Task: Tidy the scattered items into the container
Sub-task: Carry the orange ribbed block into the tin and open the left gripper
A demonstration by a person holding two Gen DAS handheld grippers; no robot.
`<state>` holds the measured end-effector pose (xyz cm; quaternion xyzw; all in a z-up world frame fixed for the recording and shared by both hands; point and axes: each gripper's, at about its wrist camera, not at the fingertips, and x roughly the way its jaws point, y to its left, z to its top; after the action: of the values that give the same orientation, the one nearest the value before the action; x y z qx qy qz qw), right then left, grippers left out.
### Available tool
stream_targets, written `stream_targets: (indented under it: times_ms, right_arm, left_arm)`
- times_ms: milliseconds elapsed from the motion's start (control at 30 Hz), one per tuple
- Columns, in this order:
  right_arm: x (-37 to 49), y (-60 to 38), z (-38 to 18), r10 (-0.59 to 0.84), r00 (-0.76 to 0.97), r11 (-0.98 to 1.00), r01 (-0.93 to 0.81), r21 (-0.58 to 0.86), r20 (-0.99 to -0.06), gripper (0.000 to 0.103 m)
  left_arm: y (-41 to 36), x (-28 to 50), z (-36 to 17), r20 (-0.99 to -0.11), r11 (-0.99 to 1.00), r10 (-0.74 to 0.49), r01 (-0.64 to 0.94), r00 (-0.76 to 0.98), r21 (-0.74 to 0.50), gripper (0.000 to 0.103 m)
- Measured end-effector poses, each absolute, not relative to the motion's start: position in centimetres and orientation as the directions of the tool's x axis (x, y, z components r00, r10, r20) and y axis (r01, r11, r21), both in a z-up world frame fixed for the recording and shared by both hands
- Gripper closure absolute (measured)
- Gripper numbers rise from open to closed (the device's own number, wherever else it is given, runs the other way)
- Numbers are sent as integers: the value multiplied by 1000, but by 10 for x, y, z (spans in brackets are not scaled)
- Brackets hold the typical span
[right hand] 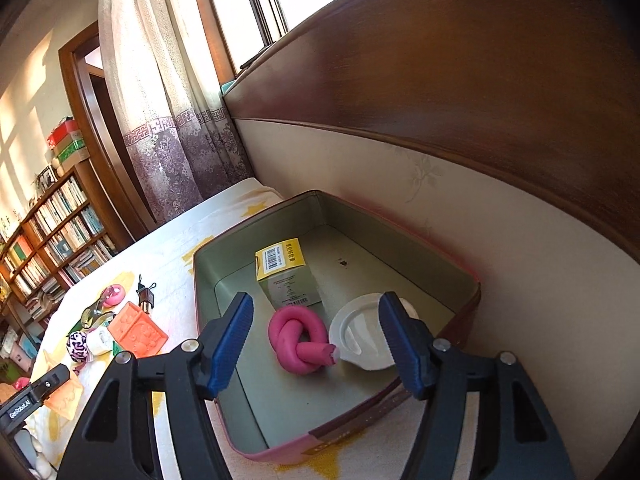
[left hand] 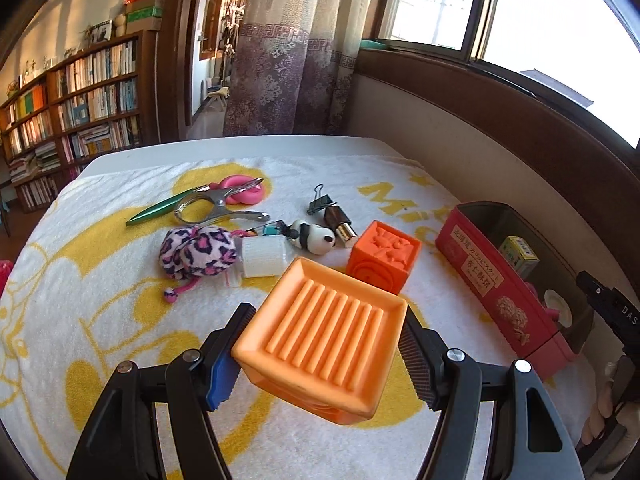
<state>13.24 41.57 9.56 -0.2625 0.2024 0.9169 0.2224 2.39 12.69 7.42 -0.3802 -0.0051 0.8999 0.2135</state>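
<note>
While clamped in the left hand-held gripper above the counter: orange ridged tray, mid-transfer. Right hand-held gripper apart and empty over the red tin, pink knotted tube inside. Next, probably: carry across, release over free floor.

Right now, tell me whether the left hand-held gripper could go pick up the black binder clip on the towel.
Probably not yet: the left hand-held gripper is shut on the ribbed orange square dish. The black binder clip itself lies uncovered, nothing on top.
</note>
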Motion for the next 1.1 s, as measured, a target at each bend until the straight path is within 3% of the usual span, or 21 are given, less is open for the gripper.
stream_targets:
  times_ms: [467,833,1100]
  right_arm:
    - [149,436,104,319,-783,-811,-517,273,-534,30]
    - [176,441,114,315,-817,-838,-478,262,-484,27]
    - [183,436,118,345,-814,-848,-484,216,-468,25]
  left_arm:
    - [283,14,113,-678,-772,521,-625,-518,-116,32]
    - [399,10,90,-726,-690,537,-719,-430,-84,32]
    - [430,5,82,-731,-657,558,-748,-394,-98,31]
